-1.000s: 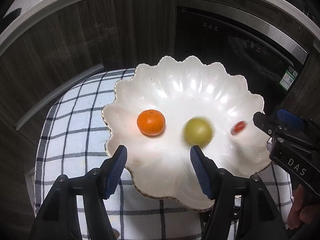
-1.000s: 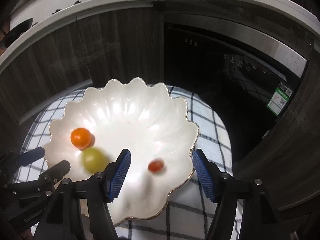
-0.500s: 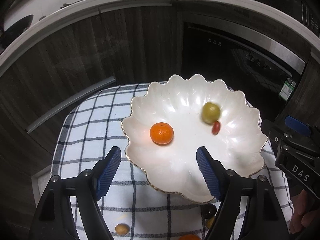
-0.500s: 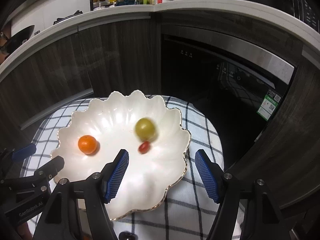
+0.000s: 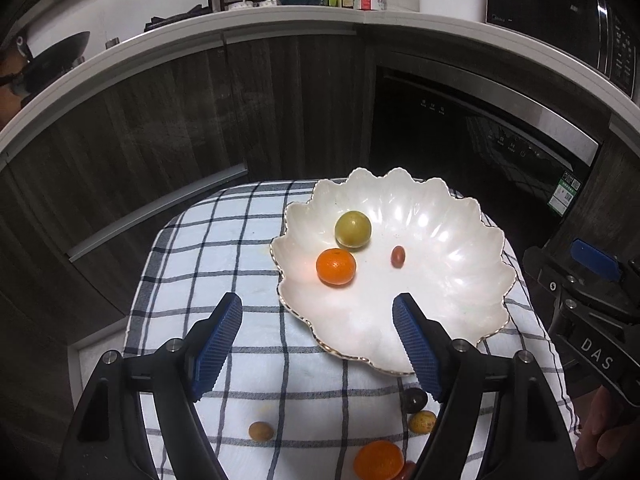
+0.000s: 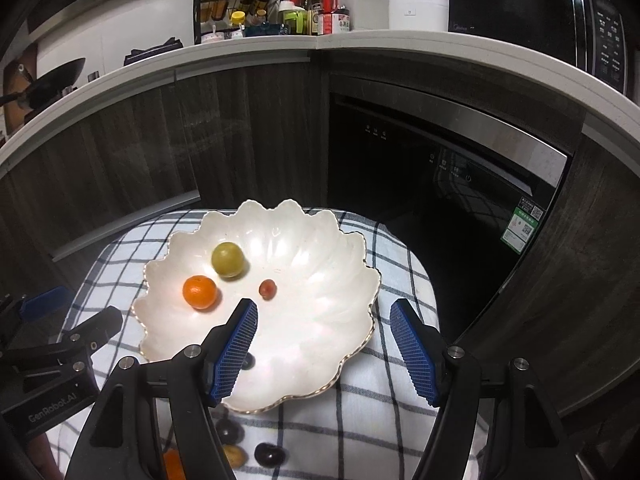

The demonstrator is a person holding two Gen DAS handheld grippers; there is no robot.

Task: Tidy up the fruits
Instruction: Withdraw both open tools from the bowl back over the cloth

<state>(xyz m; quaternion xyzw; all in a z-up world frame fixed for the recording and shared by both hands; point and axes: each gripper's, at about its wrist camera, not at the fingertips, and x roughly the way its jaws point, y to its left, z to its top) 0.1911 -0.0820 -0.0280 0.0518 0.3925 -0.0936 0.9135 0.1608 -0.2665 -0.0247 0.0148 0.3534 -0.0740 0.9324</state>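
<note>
A: How far along is the sorting?

B: Partly done, I'd judge. The scalloped white bowl (image 5: 472,304) on the checked cloth (image 5: 224,240) holds 3 fruits: a mandarin (image 5: 336,266) near its left rim, a green round fruit (image 5: 353,229) just behind the mandarin and close beside it, and a small red fruit (image 5: 397,257) apart from both, toward the bowl's middle.

A: And what's left?

B: Several pieces lie loose on the cloth in front of the bowl. The left view shows a second mandarin (image 5: 378,459), a small yellow fruit (image 5: 422,422), a dark one (image 5: 414,399) just off the bowl's near rim, and a small brown one (image 5: 261,431) further left. The right view adds a dark cherry-like fruit (image 6: 270,454).

A: The tools?

B: Both released and empty. The left tool (image 5: 318,348) has just been widening its jaws, nothing between them; it hangs over the bowl's near-left rim. The right tool (image 6: 324,346) has opened a little too, also empty, above the bowl's near-right edge.

A: So next?

B: Probably reach for a loose fruit in front of the bowl.
</note>
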